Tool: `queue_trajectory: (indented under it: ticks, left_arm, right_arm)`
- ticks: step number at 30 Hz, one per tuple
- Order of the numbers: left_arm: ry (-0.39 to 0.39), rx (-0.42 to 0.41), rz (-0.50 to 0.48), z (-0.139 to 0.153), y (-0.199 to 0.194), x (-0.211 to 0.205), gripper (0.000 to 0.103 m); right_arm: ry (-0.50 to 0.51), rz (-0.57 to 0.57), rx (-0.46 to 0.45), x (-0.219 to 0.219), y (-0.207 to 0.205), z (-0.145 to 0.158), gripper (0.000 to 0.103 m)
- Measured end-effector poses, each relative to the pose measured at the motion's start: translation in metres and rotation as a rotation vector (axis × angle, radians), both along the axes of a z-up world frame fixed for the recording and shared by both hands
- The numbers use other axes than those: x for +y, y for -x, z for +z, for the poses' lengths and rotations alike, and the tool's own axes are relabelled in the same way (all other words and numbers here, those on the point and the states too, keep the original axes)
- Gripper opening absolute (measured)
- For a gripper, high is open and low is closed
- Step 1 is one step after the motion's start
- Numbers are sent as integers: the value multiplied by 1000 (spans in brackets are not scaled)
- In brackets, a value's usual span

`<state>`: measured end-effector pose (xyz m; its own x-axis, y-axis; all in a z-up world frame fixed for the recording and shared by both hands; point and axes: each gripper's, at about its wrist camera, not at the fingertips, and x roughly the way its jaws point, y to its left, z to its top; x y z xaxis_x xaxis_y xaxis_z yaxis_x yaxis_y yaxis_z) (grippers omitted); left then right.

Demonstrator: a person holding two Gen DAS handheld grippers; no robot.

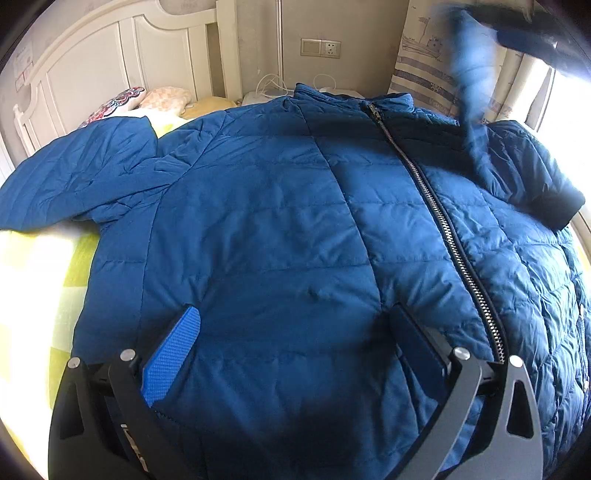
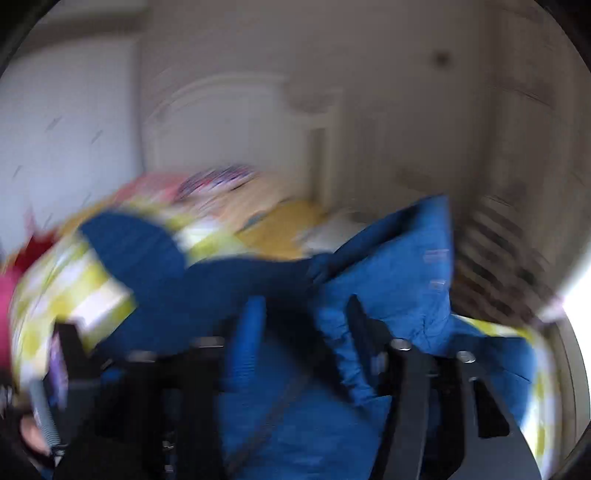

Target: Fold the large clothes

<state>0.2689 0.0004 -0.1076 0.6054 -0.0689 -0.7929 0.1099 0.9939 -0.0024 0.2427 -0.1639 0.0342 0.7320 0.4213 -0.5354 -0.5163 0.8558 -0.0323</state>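
Note:
A blue quilted jacket lies front up on the bed with its zipper closed. One sleeve stretches out to the left, and the other sleeve is folded over the chest, its dark cuff pointing down. My left gripper hovers open over the lower front with nothing between its pads. In the right wrist view, which is heavily blurred, my right gripper shows a gap between its fingers. Blue jacket fabric bulges up beside the right finger. In the left wrist view it is a dark smear at the top right.
A white headboard and patterned pillows stand at the far end. The yellow-green checked sheet shows on the left. On the back wall is a socket, with a printed curtain and a bright window to the right.

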Motion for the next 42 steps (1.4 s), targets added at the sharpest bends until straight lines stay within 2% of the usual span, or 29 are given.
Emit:
queue_trajectory:
  ticks: [2, 5, 7, 10, 12, 16, 17, 20, 24, 26, 28, 29, 30, 31, 33, 35, 38, 40, 42]
  left_arm:
    - [4, 0, 0, 0, 0, 1, 101]
    - [10, -1, 1, 0, 0, 2, 101]
    - [16, -2, 1, 0, 0, 2, 101]
    - [53, -8, -2, 1, 1, 8, 101]
    - [109, -2, -8, 5, 2, 14, 101]
    - [284, 64, -58, 28, -15, 19, 101]
    - [308, 54, -47, 40, -27, 18, 101]
    - [306, 9, -17, 56, -59, 9, 101]
    - [240, 4, 75, 45, -122, -7, 100]
    - [274, 48, 104, 29, -147, -13, 100]
    - [347, 101, 116, 15, -161, -15, 95]
    - [338, 60, 141, 14, -159, -18, 91]
    - [328, 39, 126, 15, -158, -23, 65]
    - [303, 36, 89, 17, -156, -31, 60]
    - [249, -39, 117, 29, -143, -30, 20]
    - [331, -78, 102, 49, -127, -19, 15]
    - [409, -164, 103, 84, -88, 4, 13]
    - [412, -235, 114, 106, -59, 23, 13]
    - [364, -274, 127, 120, -32, 46, 13]
  right_arm:
    - [-13, 80, -26, 13, 18, 0, 85]
    - [-57, 55, -26, -6, 34, 4, 85]
    - [-134, -37, -26, -54, 38, 6, 85]
    - [-181, -295, -22, -120, 59, 5, 86]
    - [-243, -451, 67, -169, 65, -13, 87]
    - [-337, -590, 234, -227, 75, -64, 87]
    - [-338, -616, 253, -235, 77, -74, 87]
    - [-371, -661, 291, -247, 82, -100, 87]
    - [-345, -680, 314, -245, 79, -115, 88]
    - [-314, -673, 319, -242, 77, -117, 91]
    - [-302, -668, 319, -239, 76, -119, 92]
    - [-303, -668, 323, -240, 75, -118, 93]
    - [-307, -668, 327, -240, 75, -119, 93]
    - [-317, -669, 333, -241, 74, -120, 93]
    - [-343, -673, 349, -242, 75, -122, 93]
    - [-364, -681, 362, -246, 75, -125, 93]
    - [-384, -687, 362, -249, 77, -125, 93]
    - [-383, -686, 362, -249, 77, -125, 93]
    - [-378, -684, 361, -248, 77, -125, 93]
